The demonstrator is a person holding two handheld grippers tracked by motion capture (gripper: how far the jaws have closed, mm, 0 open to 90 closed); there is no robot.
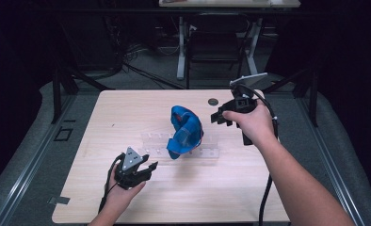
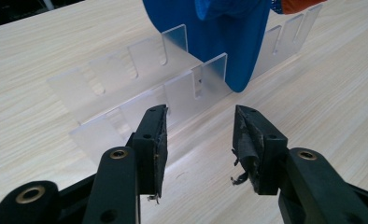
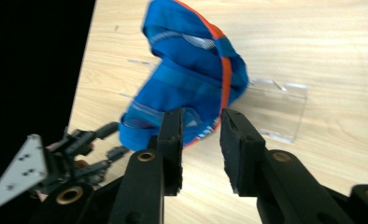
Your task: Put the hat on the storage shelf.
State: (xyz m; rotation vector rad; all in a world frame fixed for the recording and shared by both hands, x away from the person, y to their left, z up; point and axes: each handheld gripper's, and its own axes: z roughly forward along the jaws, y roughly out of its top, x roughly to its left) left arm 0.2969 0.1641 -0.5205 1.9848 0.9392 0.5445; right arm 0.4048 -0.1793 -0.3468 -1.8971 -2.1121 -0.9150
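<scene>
A blue cap (image 1: 185,131) with an orange seam stands propped in a clear slotted rack (image 1: 211,151) near the middle of the wooden table (image 1: 249,197); its brim points down into the slots, and the crown leans toward the far left. The left gripper (image 1: 148,167) sits low at the near left, just short of the rack's near wall; its jaws are spread wide with nothing between them, aimed at the rack and the cap's lower edge. The right gripper (image 1: 216,116) is held above the table at the far right of the cap; its jaws stand apart with a narrow gap, empty, pointing toward the cap without touching it; a small dark disc (image 1: 213,100) lies on the far table edge.
</scene>
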